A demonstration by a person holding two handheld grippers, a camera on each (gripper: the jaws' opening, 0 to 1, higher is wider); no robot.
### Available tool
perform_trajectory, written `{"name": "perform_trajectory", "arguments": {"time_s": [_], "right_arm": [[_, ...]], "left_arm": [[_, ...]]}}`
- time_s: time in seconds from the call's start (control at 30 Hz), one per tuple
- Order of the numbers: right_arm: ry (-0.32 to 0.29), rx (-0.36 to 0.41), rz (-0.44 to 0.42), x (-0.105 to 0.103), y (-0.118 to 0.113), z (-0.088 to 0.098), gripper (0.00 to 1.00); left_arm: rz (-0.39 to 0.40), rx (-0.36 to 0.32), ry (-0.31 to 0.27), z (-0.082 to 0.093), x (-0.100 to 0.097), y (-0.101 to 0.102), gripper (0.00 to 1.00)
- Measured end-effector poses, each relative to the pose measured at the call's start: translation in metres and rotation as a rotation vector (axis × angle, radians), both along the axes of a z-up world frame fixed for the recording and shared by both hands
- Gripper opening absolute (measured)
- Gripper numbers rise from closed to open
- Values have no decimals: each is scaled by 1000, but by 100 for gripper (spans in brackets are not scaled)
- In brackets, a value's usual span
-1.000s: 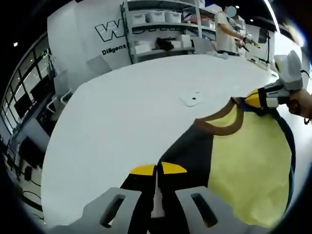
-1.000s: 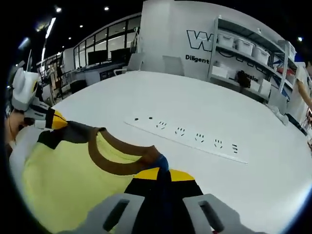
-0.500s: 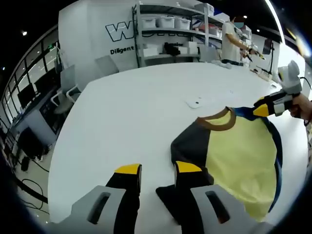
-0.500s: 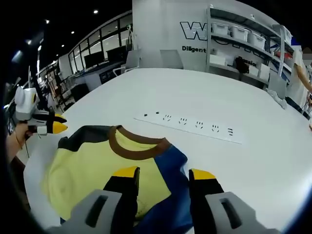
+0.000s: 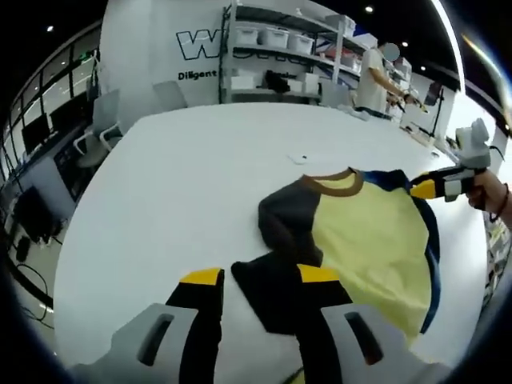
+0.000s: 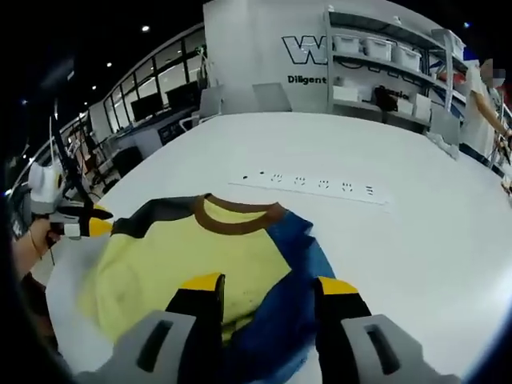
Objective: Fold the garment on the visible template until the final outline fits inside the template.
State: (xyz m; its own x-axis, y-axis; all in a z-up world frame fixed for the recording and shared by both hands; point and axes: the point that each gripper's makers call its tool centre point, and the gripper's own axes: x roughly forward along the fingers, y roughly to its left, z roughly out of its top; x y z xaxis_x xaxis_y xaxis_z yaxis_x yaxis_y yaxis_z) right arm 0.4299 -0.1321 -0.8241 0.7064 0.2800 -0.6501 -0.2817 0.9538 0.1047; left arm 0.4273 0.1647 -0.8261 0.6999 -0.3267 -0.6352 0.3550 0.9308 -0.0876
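The garment (image 5: 364,240) lies spread on the white table (image 5: 176,192). It has a yellow body, a brown collar (image 5: 336,182), a dark grey sleeve (image 5: 280,220) and a blue sleeve (image 6: 296,280). My left gripper (image 5: 260,276) is open, its yellow-tipped jaws wide apart over the end of the grey sleeve. My right gripper (image 6: 268,284) is open as well, standing over the yellow front and blue sleeve. In the left gripper view the right gripper (image 5: 436,188) hovers by the blue shoulder. In the right gripper view the left gripper (image 6: 84,227) sits by the grey shoulder.
A white power strip (image 6: 316,186) lies on the table beyond the collar. Shelving with bins (image 5: 280,56) and a standing person (image 5: 372,76) are past the far edge. Chairs (image 5: 104,120) and desks stand at the left. The table edge (image 6: 64,312) runs close by the garment's hem.
Both grippers let go of the garment's shoulders, opened and drew back. The garment, lifted a second ago, now lies flat on the table.
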Motion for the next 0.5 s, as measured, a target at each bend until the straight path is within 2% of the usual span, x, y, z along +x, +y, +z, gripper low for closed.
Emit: {"name": "perform_trajectory", "arguments": {"time_s": [0.27, 0.37, 0.5], "right_arm": [[2, -28, -21, -25, -9, -7, 42], [1, -38, -27, -35, -8, -10, 41], [41, -66, -24, -45, -6, -22, 42]], "left_arm": [[29, -20, 42, -14, -16, 7, 36], [18, -38, 64, -19, -24, 3, 32], [0, -45, 95, -27, -30, -3, 31]]}}
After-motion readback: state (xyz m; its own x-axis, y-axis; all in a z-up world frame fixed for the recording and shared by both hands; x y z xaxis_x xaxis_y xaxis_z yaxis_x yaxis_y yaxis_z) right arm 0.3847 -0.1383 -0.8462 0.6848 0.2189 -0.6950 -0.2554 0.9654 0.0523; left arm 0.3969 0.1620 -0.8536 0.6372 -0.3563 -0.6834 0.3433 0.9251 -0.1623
